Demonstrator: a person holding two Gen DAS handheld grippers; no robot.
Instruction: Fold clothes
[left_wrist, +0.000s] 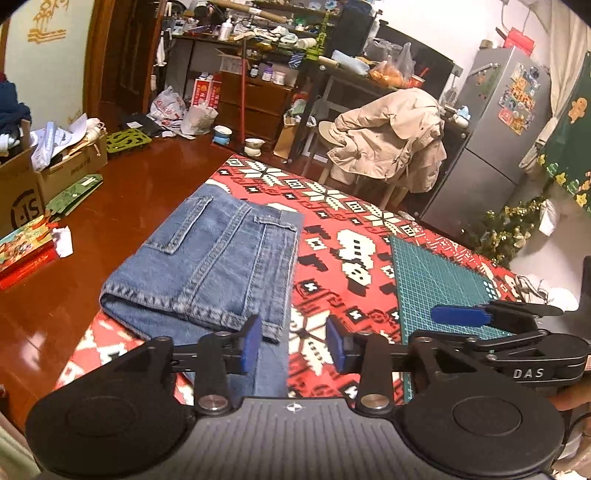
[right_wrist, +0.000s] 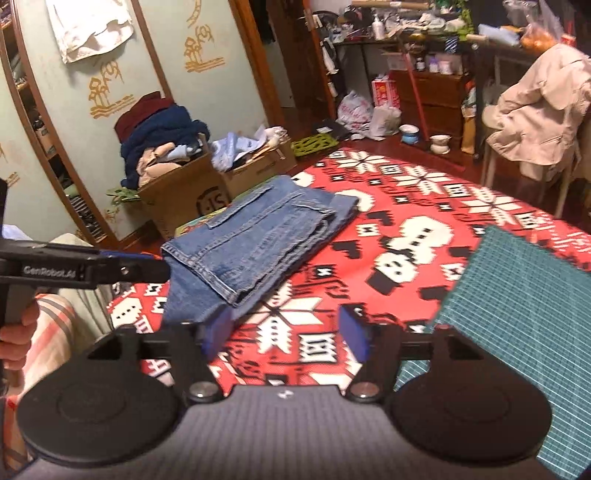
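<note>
— Jeans (left_wrist: 207, 266), folded into a blue stack, lie on the red patterned worktop (left_wrist: 354, 229), left of a green cutting mat (left_wrist: 436, 280).

— And the grippers?

— Left gripper (left_wrist: 293, 345) and right gripper (right_wrist: 286, 330) both stand with jaws apart, apparently clear of the denim, nothing between the pads.
</note>
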